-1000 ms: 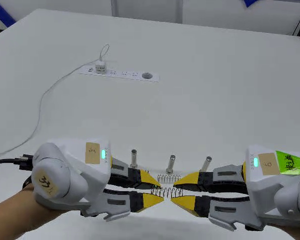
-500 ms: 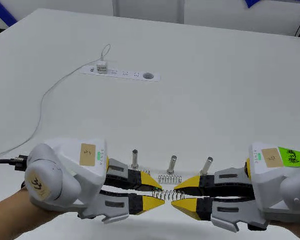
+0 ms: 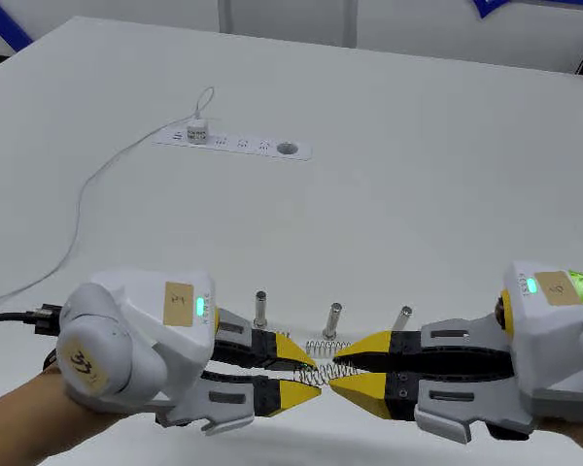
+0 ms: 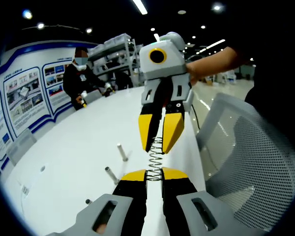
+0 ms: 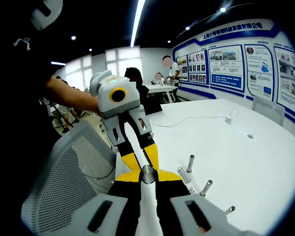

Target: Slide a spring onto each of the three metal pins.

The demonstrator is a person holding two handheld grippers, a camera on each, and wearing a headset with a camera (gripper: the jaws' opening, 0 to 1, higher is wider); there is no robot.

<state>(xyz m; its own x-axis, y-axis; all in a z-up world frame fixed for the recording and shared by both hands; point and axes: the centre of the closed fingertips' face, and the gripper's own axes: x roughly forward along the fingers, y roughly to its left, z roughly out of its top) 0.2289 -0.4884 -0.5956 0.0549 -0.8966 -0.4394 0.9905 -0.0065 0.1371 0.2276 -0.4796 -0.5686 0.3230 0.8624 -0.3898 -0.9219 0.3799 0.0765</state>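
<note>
Pinching 1 spring [image 4: 155,156]: left claw [image 3: 311,375], right claw [image 3: 338,374], tip-to-tip.

The desk [image 3: 418,194] is seen from above its near edge by the head camera, angled down. The gripper cameras are pointed at each other at close range; spring [image 3: 321,373] and pins [image 3: 332,318] are shared by all.

No passage between left claw [image 3: 311,375] and right claw [image 3: 335,372], tip to tip and both gripping a held spring [image 4: 155,157]. Tight just behind: three upright pins [image 3: 332,320] in a row, a loose spring [image 3: 326,346] lying at their feet. Past the pins and to the right, bare table [image 3: 437,194] — room to pass. Far back left, a power strip [image 3: 235,144] and its cable [image 3: 78,209] trailing toward the near-left edge. Mesh chair [image 4: 250,147] beside the table's edge.
</note>
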